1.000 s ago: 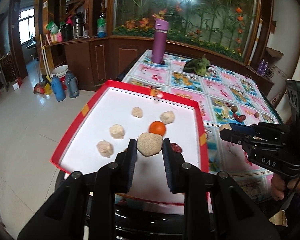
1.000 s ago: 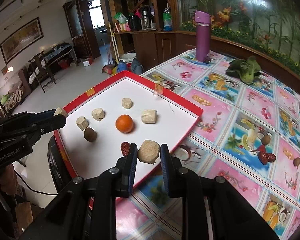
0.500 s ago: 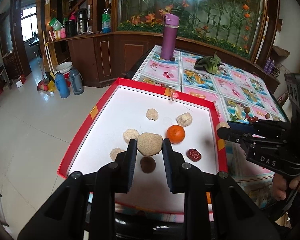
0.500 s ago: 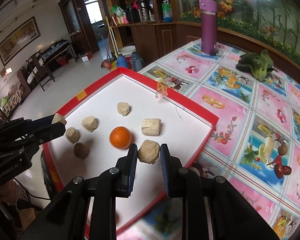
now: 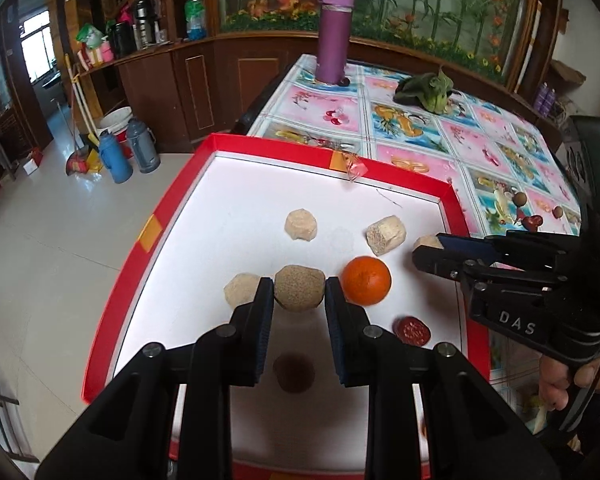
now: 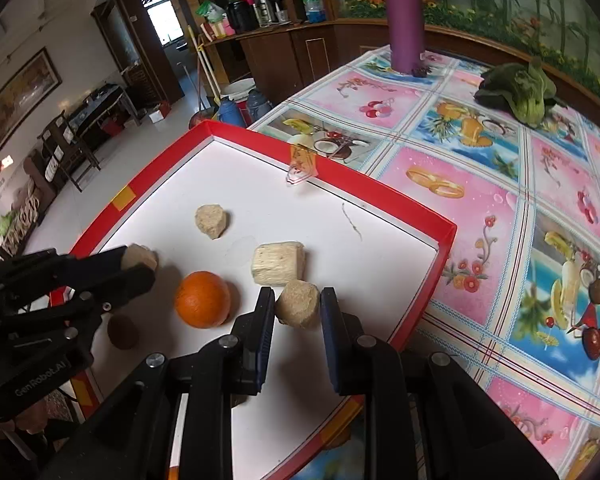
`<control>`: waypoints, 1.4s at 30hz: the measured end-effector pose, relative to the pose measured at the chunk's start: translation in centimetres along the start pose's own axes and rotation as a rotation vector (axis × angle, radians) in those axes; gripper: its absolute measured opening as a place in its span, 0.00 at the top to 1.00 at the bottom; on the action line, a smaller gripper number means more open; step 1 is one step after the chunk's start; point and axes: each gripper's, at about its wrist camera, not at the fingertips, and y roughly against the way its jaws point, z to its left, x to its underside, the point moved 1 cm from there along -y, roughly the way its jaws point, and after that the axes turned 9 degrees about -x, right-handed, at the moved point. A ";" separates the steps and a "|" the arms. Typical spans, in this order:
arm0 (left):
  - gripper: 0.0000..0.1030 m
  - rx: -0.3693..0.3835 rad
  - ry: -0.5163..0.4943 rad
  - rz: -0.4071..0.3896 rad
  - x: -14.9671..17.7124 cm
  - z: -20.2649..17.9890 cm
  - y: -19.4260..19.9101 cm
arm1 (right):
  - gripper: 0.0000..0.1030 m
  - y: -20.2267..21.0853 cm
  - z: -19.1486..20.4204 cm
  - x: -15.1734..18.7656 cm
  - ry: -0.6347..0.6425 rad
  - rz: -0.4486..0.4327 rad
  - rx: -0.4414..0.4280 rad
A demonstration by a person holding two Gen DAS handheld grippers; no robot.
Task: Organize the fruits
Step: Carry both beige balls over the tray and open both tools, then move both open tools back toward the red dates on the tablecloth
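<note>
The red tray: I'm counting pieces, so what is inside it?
Loose in the red tray: an orange, three tan chunks, a red date, a brown fruit. The grippers cover the near edge.

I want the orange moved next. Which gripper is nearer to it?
Left. The left gripper sits right beside the orange; the right gripper is slightly farther off.

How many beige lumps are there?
5. One in the left gripper, one in the right gripper; in the tray, a far lump, a block by the orange, a near-left lump.
</note>
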 end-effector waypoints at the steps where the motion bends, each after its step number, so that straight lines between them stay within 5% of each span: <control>1: 0.73 -0.013 -0.008 0.013 -0.2 -0.1 -0.5 | 0.79 -0.1 -0.2 0.0 -0.005 0.001 -0.002; 16: 0.73 -0.035 -0.017 0.050 -0.7 -0.4 -2.2 | 0.78 -0.9 -0.4 0.1 -0.026 0.044 -0.025; 21: 0.72 -0.063 -0.014 0.060 -0.8 -0.8 -2.3 | 0.58 0.0 -0.5 0.1 -0.041 0.056 -0.061; 27: 0.38 -0.061 0.008 0.047 -0.8 -0.7 -0.8 | 0.54 4.9 -1.5 0.8 -0.017 -0.066 -0.055; 33: 0.27 -0.035 -0.010 -0.023 -0.9 -2.5 2.8 | 0.50 9.6 -6.2 2.8 -0.099 -0.137 0.010; 42: 0.16 0.023 -0.128 -0.064 -0.5 -10.5 4.8 | 0.45 14.0 -11.3 6.3 -0.220 -0.171 0.071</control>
